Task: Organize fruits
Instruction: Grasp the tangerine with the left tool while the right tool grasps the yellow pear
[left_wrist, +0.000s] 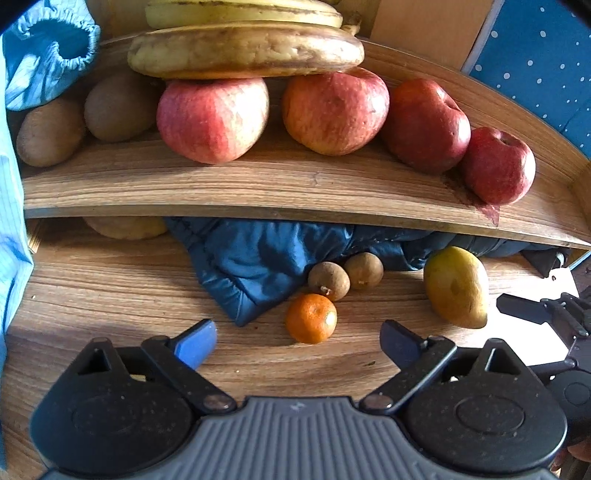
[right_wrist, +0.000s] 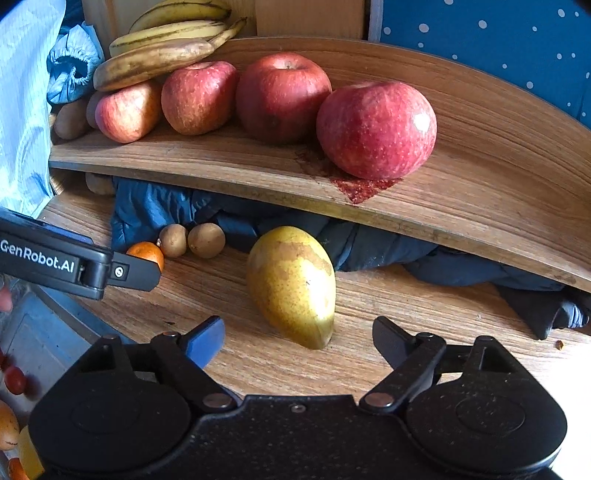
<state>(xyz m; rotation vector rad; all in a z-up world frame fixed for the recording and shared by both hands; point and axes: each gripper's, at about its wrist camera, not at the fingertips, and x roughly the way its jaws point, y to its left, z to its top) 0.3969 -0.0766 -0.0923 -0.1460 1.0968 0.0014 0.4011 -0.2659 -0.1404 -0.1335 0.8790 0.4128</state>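
On the wooden table, a small orange mandarin lies just ahead of my open, empty left gripper. Two small brown fruits sit behind it. A yellow-green pear lies between the tips of my open, empty right gripper; it also shows in the left wrist view. On the raised wooden shelf stand several red apples, brown kiwis and bananas. The left gripper's side shows in the right wrist view.
A dark blue padded cloth is stuffed under the shelf behind the fruits. A light blue garment hangs at the left. A red stain marks the shelf edge. More fruits lie lower left, off the table.
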